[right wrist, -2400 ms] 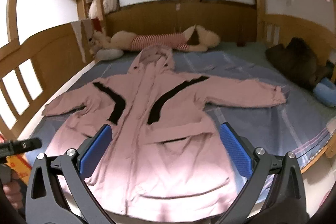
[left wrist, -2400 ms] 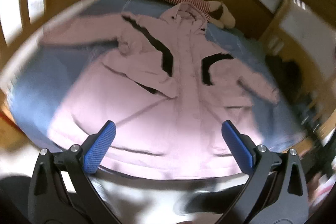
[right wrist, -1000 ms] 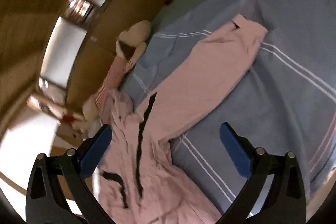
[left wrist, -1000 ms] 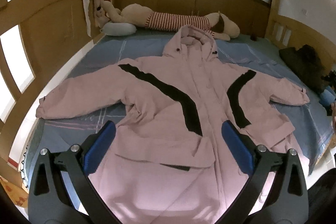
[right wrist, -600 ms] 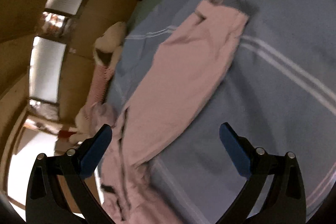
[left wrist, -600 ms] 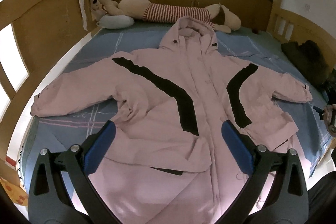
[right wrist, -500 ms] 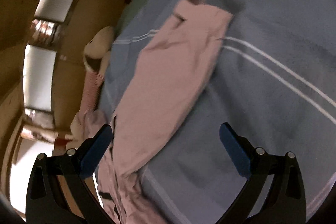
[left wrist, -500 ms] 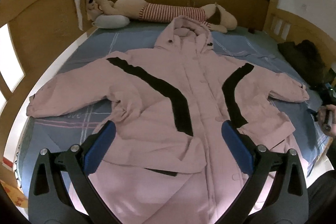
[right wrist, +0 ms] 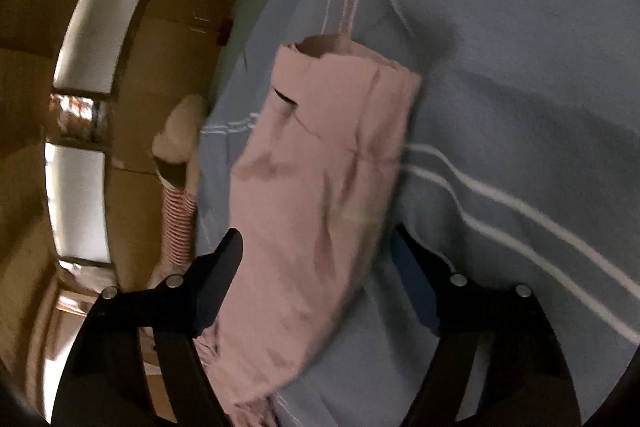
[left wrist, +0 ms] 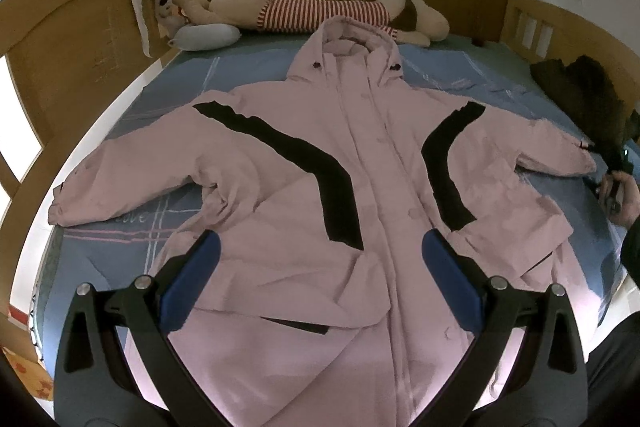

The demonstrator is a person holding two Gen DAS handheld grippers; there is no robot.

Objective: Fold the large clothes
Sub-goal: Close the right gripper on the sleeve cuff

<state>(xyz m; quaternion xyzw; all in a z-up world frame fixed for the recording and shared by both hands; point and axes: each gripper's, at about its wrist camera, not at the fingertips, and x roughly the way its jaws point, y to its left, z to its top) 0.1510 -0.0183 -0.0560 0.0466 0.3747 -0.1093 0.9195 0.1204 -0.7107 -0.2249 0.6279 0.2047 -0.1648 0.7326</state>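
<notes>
A large pink hooded jacket (left wrist: 360, 163) with black stripes lies face up and spread out on the blue bed sheet (left wrist: 120, 227), both sleeves out to the sides. My left gripper (left wrist: 320, 275) is open and empty, hovering over the jacket's lower front. In the right wrist view the jacket's right sleeve (right wrist: 316, 187) lies on the sheet (right wrist: 520, 67), cuff pointing away. My right gripper (right wrist: 316, 267) is open with one finger on each side of the sleeve, close above it. The hand holding the right gripper shows at the left wrist view's right edge (left wrist: 622, 191).
A long plush dog in a striped shirt (left wrist: 320, 13) and a grey pillow (left wrist: 204, 37) lie at the head of the bed. A dark garment (left wrist: 580, 87) lies at the right side. Wooden rails (left wrist: 60, 39) enclose the bed.
My right gripper has swung off the whole-jacket view and dropped down over the right sleeve, which now lies between its fingers. My left gripper has moved in over the jacket's lower front.
</notes>
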